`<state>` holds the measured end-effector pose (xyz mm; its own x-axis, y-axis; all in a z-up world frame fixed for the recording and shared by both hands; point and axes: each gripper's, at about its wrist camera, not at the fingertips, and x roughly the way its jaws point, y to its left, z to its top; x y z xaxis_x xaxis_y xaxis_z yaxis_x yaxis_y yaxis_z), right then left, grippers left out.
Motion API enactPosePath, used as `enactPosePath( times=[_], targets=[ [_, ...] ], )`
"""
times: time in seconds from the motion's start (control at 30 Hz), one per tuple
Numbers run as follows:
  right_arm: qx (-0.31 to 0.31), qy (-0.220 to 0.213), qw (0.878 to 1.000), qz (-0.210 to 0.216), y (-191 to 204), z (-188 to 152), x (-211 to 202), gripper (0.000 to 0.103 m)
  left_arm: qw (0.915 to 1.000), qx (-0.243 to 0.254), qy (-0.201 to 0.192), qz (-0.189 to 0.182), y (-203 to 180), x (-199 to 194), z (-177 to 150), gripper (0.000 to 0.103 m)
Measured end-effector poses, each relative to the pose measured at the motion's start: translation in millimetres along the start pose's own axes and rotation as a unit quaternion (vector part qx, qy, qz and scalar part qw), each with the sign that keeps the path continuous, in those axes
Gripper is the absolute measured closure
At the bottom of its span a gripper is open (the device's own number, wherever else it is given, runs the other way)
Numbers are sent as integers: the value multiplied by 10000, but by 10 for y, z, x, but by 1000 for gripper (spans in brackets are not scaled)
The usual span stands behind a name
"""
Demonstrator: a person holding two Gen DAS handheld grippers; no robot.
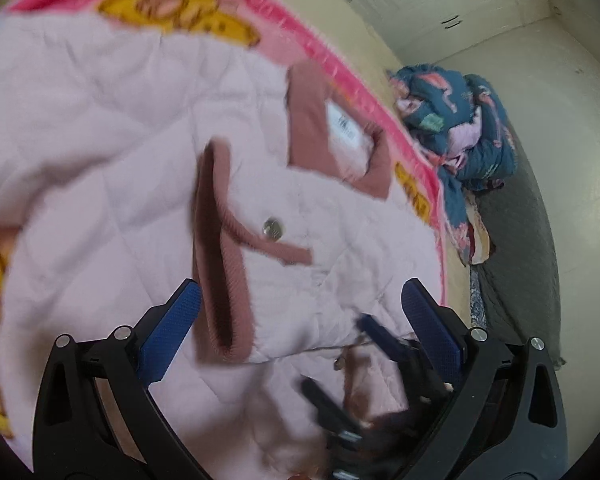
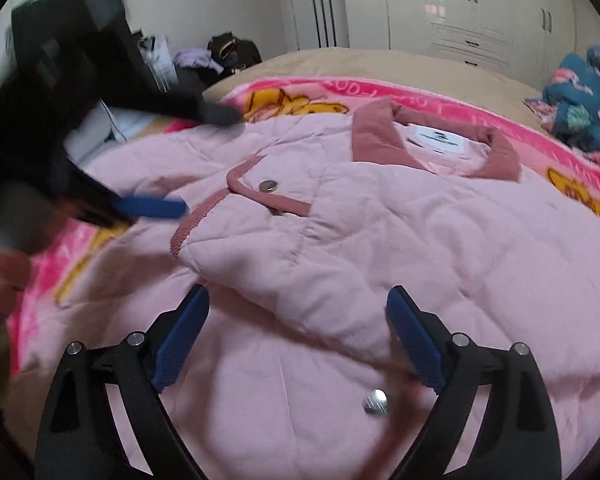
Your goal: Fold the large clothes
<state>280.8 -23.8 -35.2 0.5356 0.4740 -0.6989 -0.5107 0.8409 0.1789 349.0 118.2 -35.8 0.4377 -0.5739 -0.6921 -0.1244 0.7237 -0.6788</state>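
Observation:
A pale pink quilted jacket (image 2: 380,240) with a darker pink ribbed collar (image 2: 380,136) and a white label lies spread on the bed. One sleeve with a dark pink cuff (image 2: 260,192) and a metal snap is folded across the chest. It also shows in the left wrist view (image 1: 100,152). My right gripper (image 2: 298,304) is open and empty just above the jacket's lower front. My left gripper (image 1: 302,300) is open and empty above the folded cuff (image 1: 220,256). The left gripper also shows blurred in the right wrist view (image 2: 152,206), at the jacket's left edge. The right gripper (image 1: 364,360) appears blurred low in the left wrist view.
A bright pink cartoon blanket (image 2: 572,168) lies under the jacket on a beige bed. A crumpled teal patterned quilt (image 2: 580,92) sits at the bed's right. White wardrobes (image 2: 460,8) stand behind. Dark furniture and clutter (image 2: 100,40) are at the left.

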Motion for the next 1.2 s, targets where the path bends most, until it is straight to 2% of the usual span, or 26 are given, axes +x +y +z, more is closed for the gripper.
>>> enactPosePath(
  times=[0.17, 0.23, 0.27, 0.3, 0.33, 0.47, 0.5, 0.63, 0.73, 0.87, 0.97, 1.1, 1.2],
  targets=[
    [496, -133, 9984, -216, -411, -133, -402, 12, 9994, -165, 174, 230, 121, 255, -119, 9],
    [608, -141, 9968, -495, -569, -225, -548, 12, 9993, -62, -2, 359, 116, 281, -170, 11],
    [625, -143, 9956, -681, -637, -273, -621, 12, 9990, 25, -49, 433, 96, 290, -181, 20],
    [614, -152, 9948, -796, -674, -304, -665, 12, 9981, 174, -102, 582, 55, 296, -200, 39],
    [585, -172, 9938, -934, -721, -352, -741, 12, 9968, 339, -89, 716, 12, 310, -218, 50],
    [622, -200, 9888, -1343, -943, -502, -914, 12, 9909, 854, -195, 1023, -106, 278, -286, 82],
    [676, -179, 9877, -1400, -1000, -526, -922, 12, 9889, 975, -243, 1092, -147, 251, -291, 86],
    [962, -181, 9832, -1541, -1242, -565, -1029, 12, 9855, 1237, -483, 1052, -346, 66, -197, 89],
    [1193, -395, 9791, -1602, -1345, -504, -1181, 12, 9813, 1452, -814, 964, -551, -175, -87, 90],
    [1312, -624, 9756, -1645, -1421, -401, -1270, 12, 9726, 1669, -1225, 1058, -708, -404, 31, 91],
    [1302, -575, 9755, -1680, -1447, -323, -1192, 12, 9705, 1672, -1164, 1286, -626, -292, 62, 91],
    [1219, -446, 9785, -1605, -1402, -207, -1015, 12, 9715, 1510, -828, 1631, -290, -22, 17, 91],
    [1193, -304, 9792, -1615, -1393, -113, -869, 12, 9735, 1396, -685, 1678, -80, 51, -16, 91]
  ],
)
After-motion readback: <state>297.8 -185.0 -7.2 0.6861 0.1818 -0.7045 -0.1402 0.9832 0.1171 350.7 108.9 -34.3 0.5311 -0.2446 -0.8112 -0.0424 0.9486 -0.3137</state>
